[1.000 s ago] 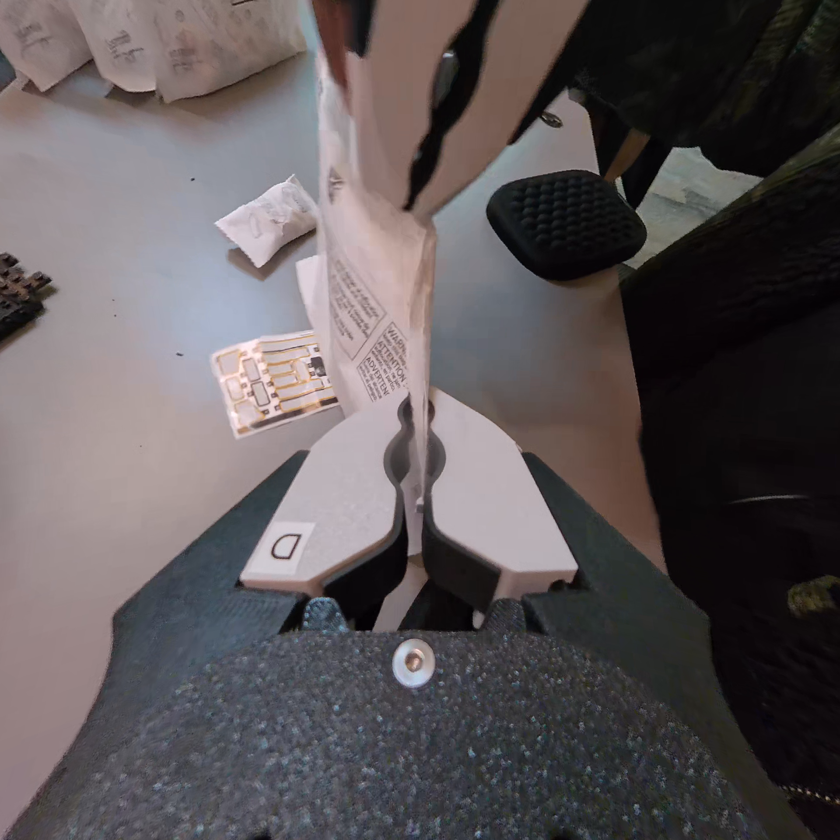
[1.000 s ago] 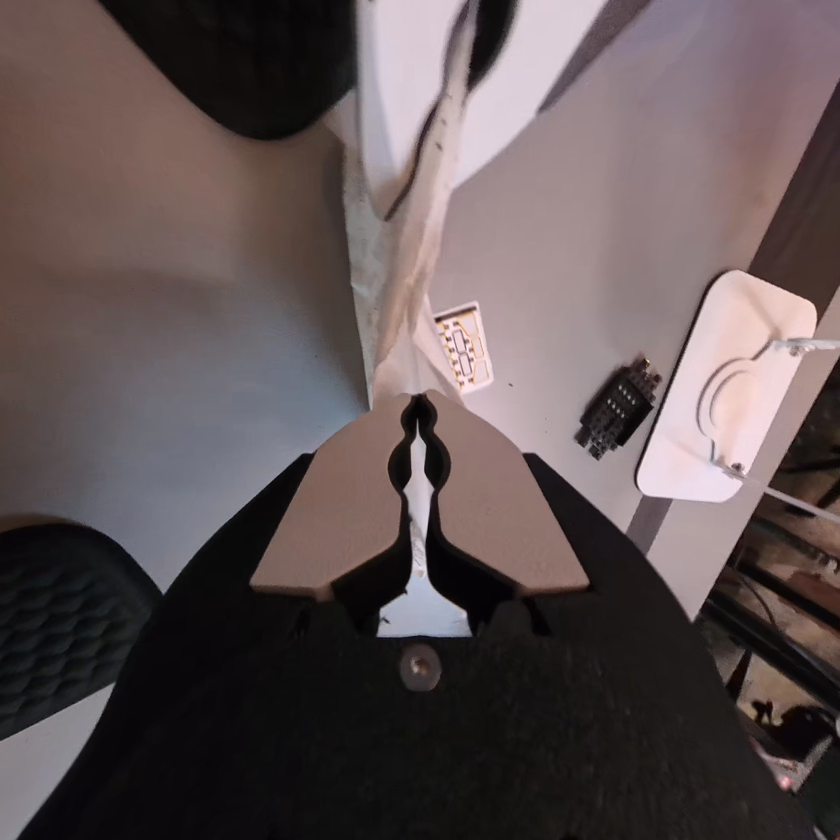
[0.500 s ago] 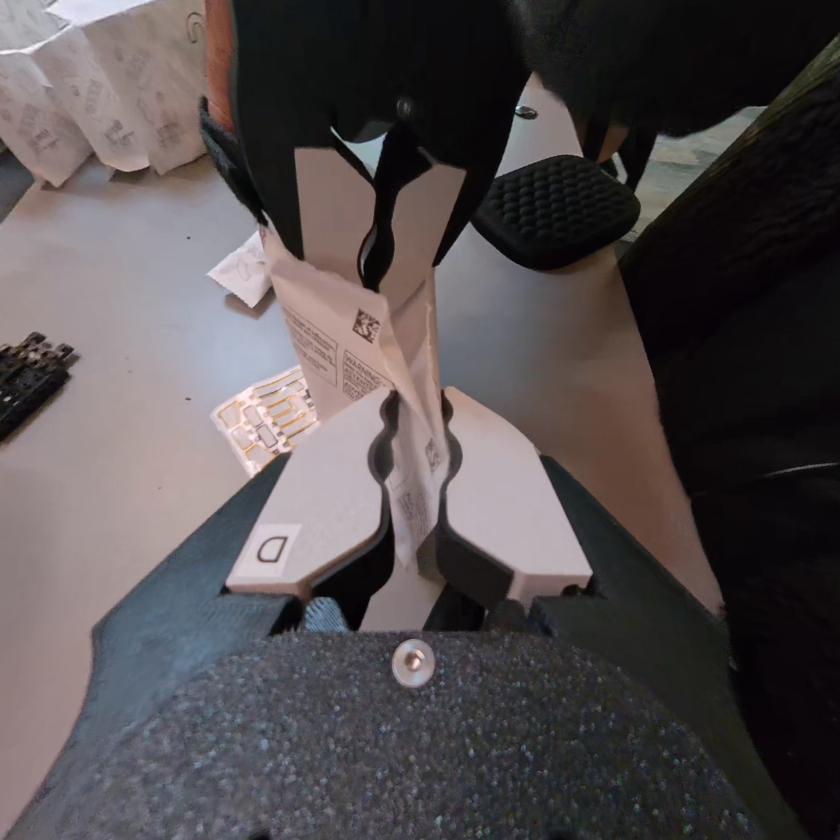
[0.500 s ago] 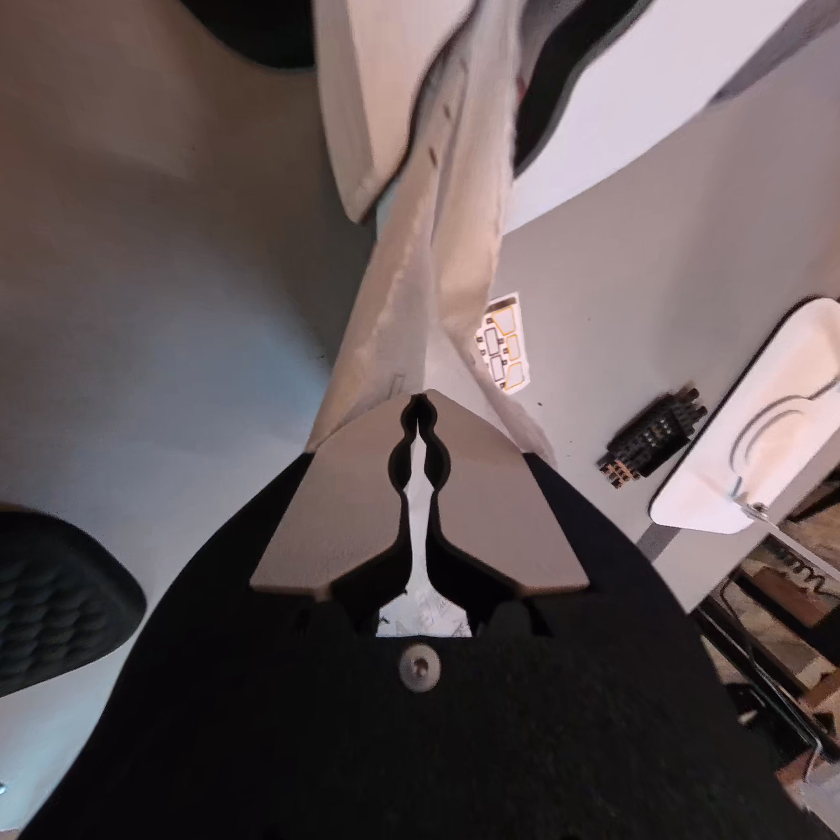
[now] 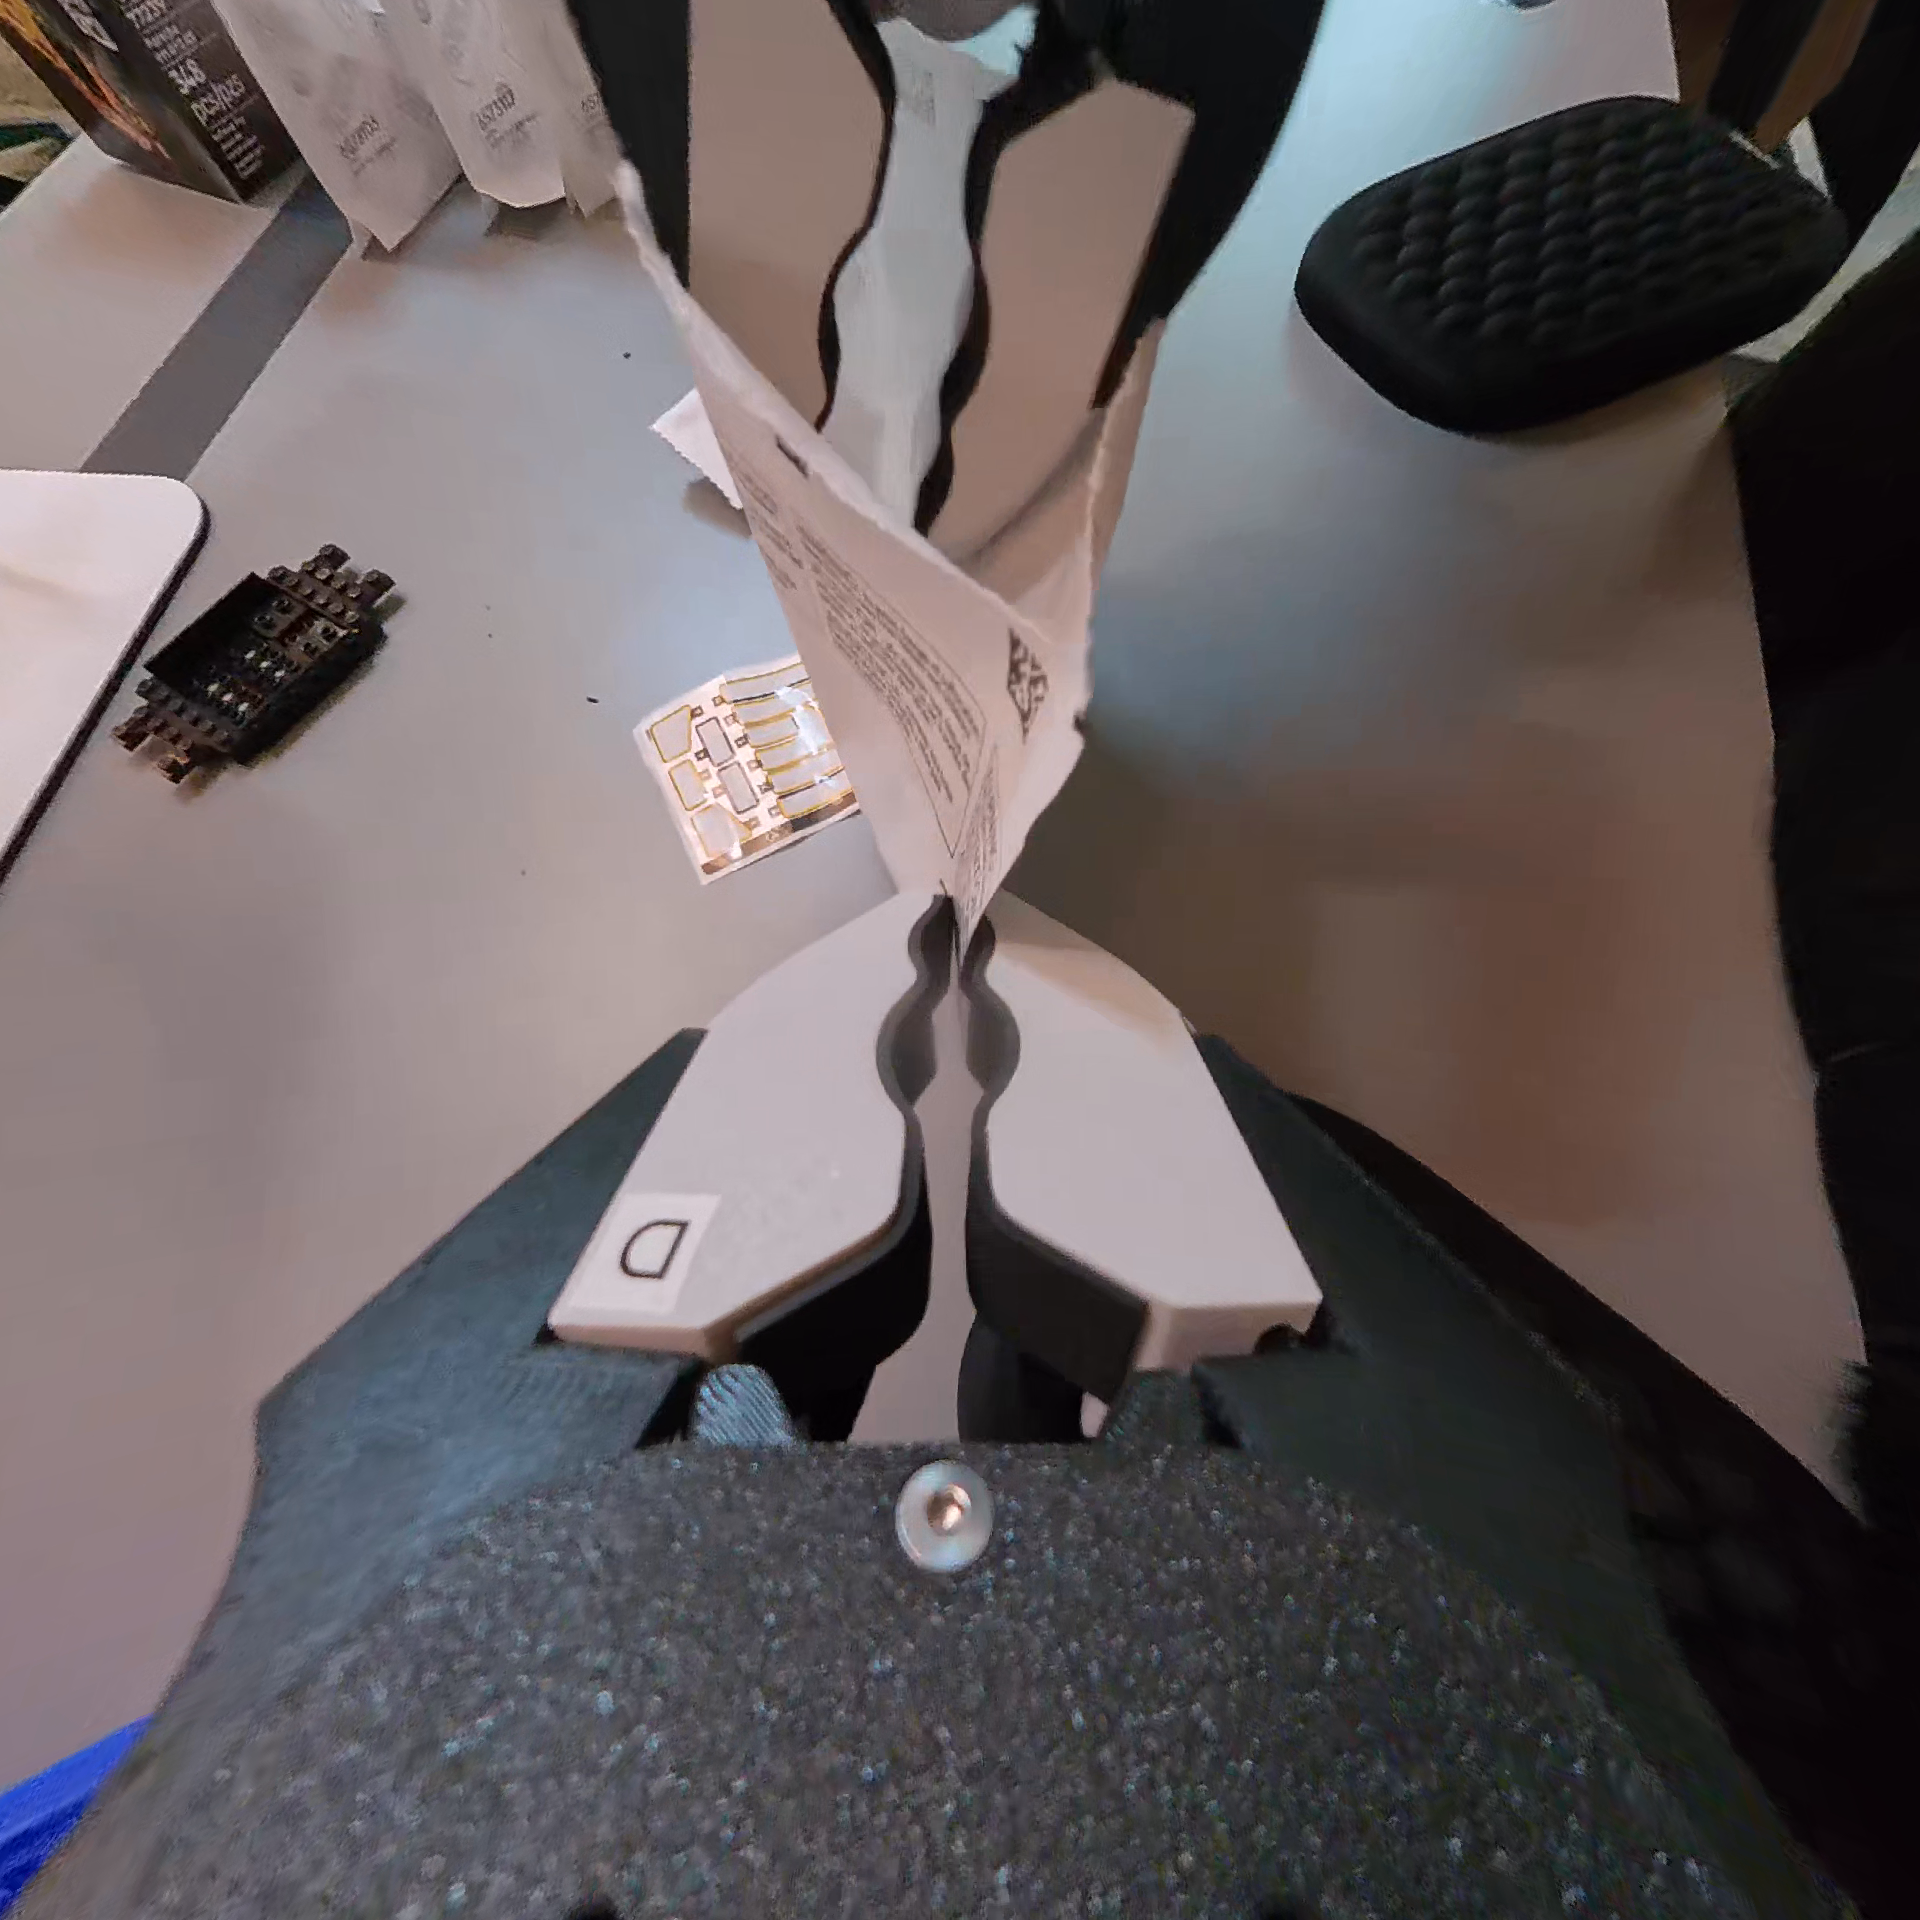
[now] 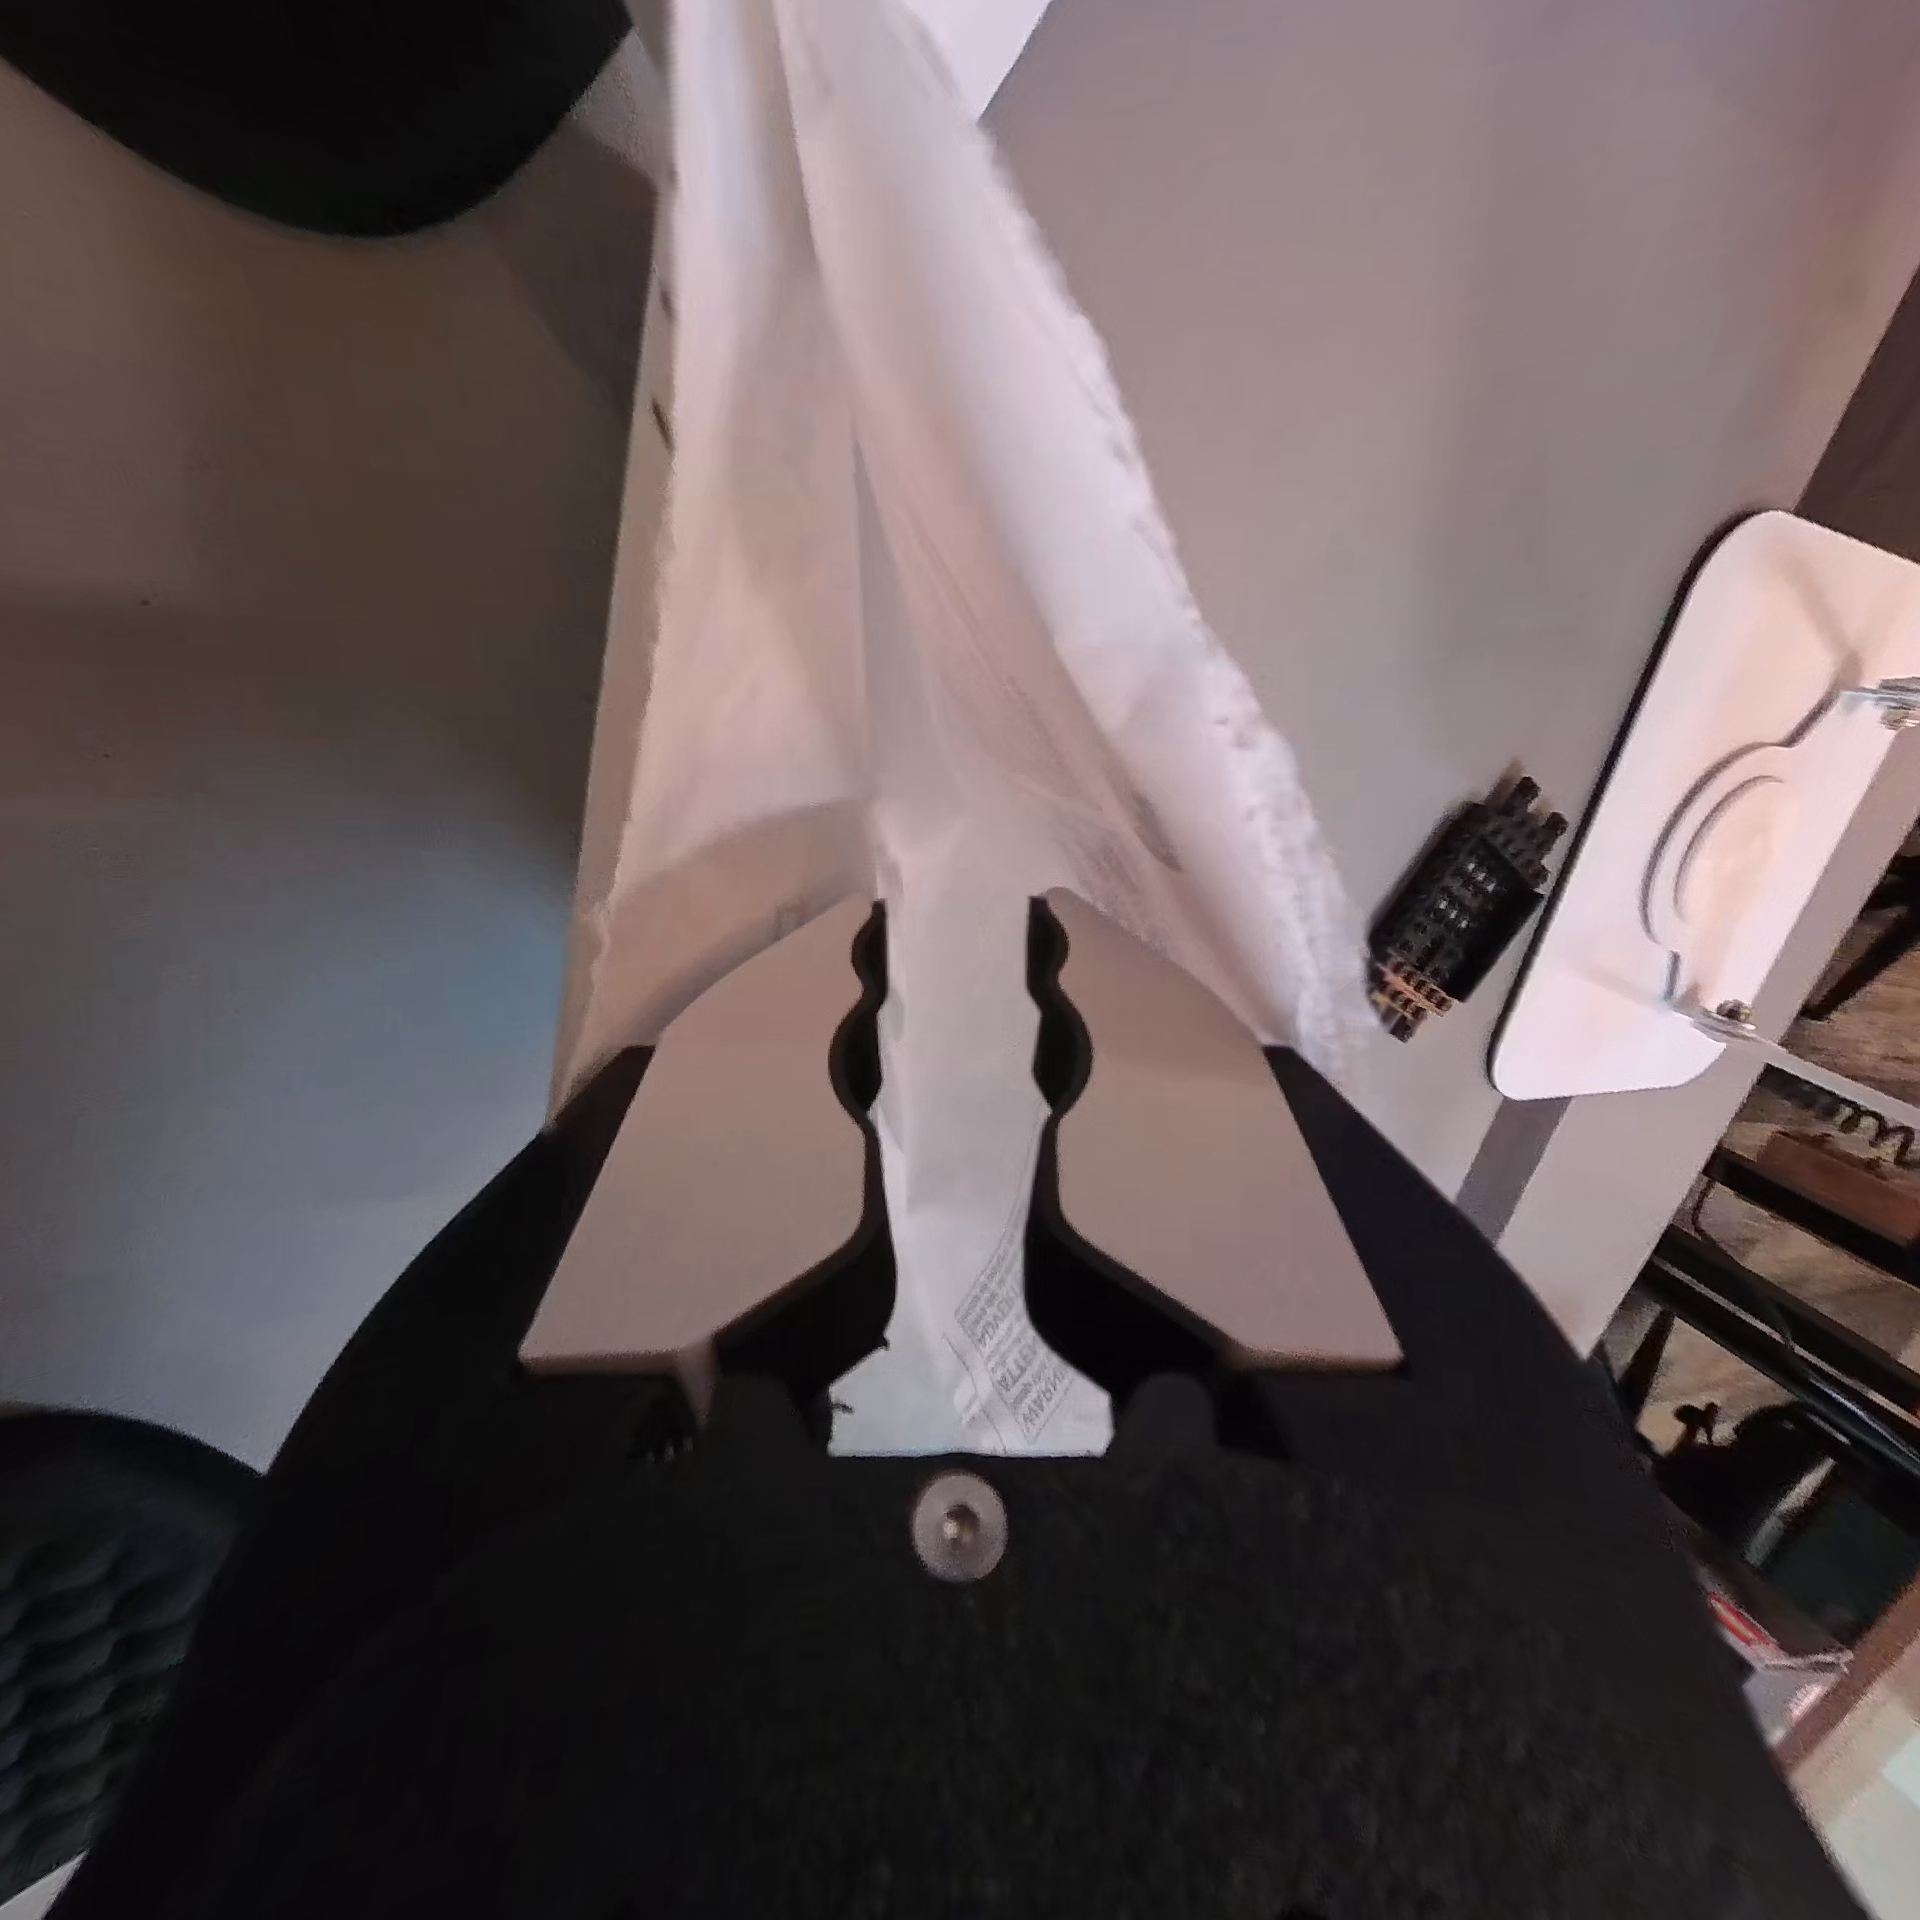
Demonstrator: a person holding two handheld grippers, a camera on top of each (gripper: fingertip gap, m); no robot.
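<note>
A white printed paper bag (image 5: 914,665) hangs in the air over the grey table (image 5: 364,1039). My left gripper (image 5: 956,920) is shut on the bag's lower corner, pinched right at the fingertips. My right gripper (image 6: 956,904) is open, its jaws a short way apart, and the bag (image 6: 935,520) lies loose between them. It also shows at the top of the left wrist view (image 5: 894,468), pointing down at my left gripper, with its jaws apart around the bag's upper part. The bag's torn edge (image 6: 1247,748) runs down the right side.
On the table lie a sticker sheet with gold outlines (image 5: 748,779), a black studded brick piece (image 5: 260,665), a white tray (image 5: 73,582) at the left edge and a small white paper scrap (image 5: 691,442). More white bags (image 5: 436,104) and a dark box (image 5: 135,83) stand at the back. A black textured pad (image 5: 1558,249) is on the right. Across from one pair of fingers to the other is roughly 9 cm. The left gripper is farther from the black studded brick piece (image 5: 260,665), some 30 cm, than the right, some 20 cm. The right camera catches it too, in the right wrist view (image 6: 1457,910).
My right gripper was shut on the bag and has opened its jaws. My left gripper opened briefly and is shut again, now only on the bag's corner tip.
</note>
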